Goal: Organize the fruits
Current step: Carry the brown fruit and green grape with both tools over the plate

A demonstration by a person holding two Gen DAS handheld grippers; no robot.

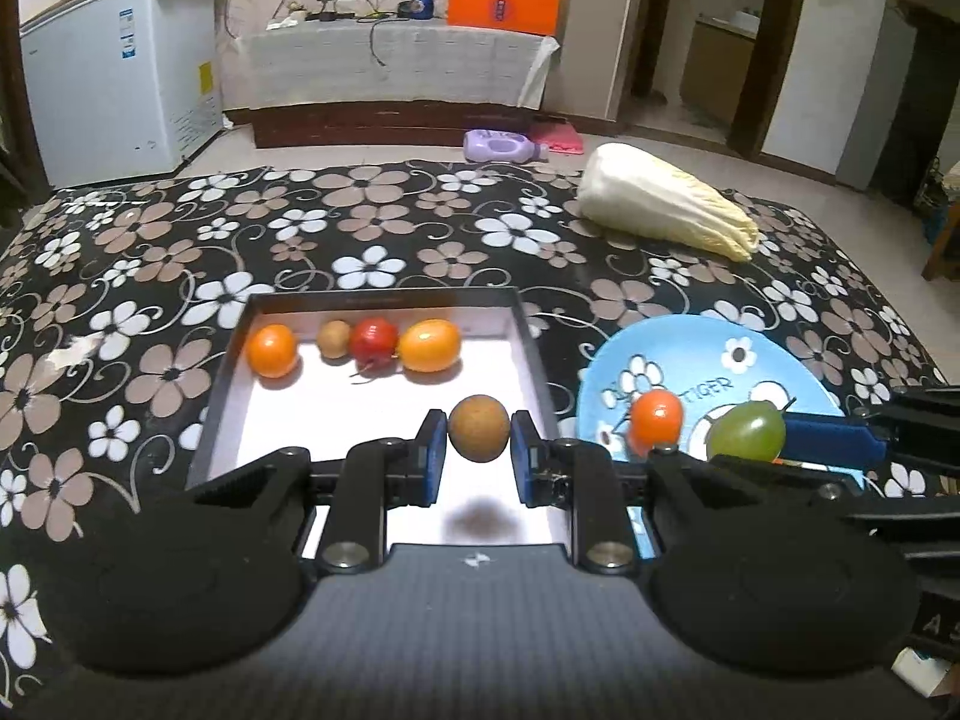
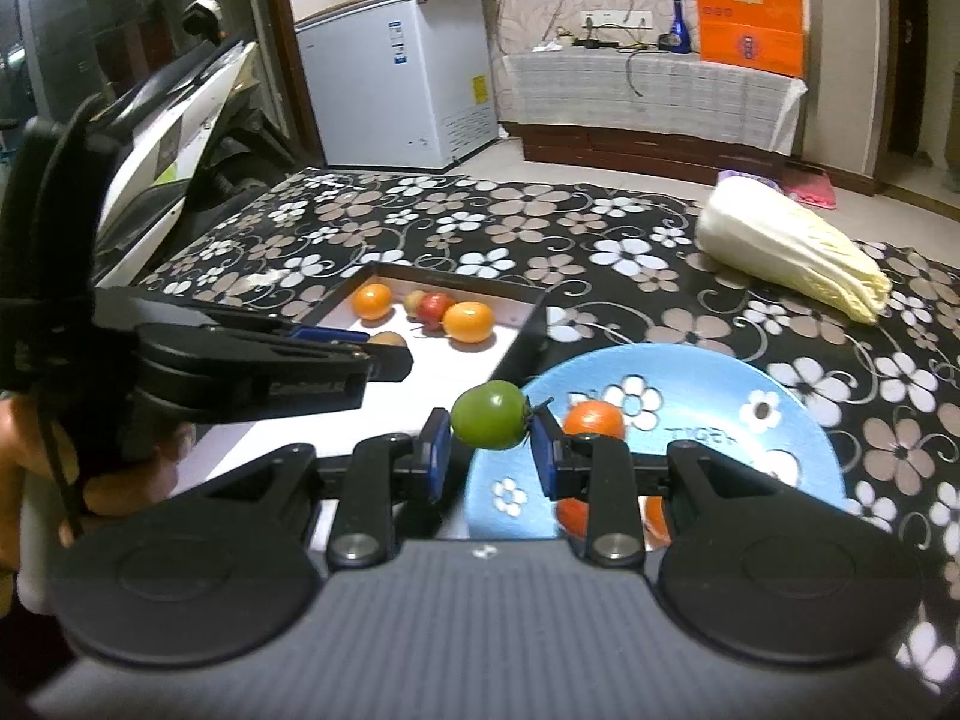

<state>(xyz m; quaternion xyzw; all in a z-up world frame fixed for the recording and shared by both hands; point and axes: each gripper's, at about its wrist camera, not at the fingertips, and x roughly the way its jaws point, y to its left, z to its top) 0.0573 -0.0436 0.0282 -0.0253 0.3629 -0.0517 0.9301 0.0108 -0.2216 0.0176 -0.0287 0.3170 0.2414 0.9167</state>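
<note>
Fruits are sitting partly sorted: four are lying in a row along the far wall of the shallow black-rimmed tray [image 1: 534,354], namely an orange fruit [image 1: 273,350], a small tan fruit [image 1: 333,338], a red fruit [image 1: 374,343] and a yellow-orange fruit [image 1: 429,345]. You are carrying two more. Your left gripper [image 1: 479,447] is pinching a round brown fruit [image 1: 479,429] between its blue pads, lifted clear over the tray's white floor with its shadow showing beneath. Your right gripper [image 2: 489,443] is pinching a green fruit [image 2: 489,414], stem pointing toward the right pad, and it is hanging over the gap between the tray's near corner and the blue flowered plate [image 2: 798,420]. By my reading, both pieces are heading for the tray, so the job is running roughly past halfway. On the plate, one orange tomato-like fruit [image 2: 594,419] is waiting in plain sight, with more orange showing behind the right finger; how many pieces are hiding there you cannot tell. Around you, a napa cabbage [image 1: 666,210] is lying well apart on the floral tablecloth [image 1: 372,222], out of the way. What is crowding you is your own pair of grippers, working close together at the tray's right wall.
</note>
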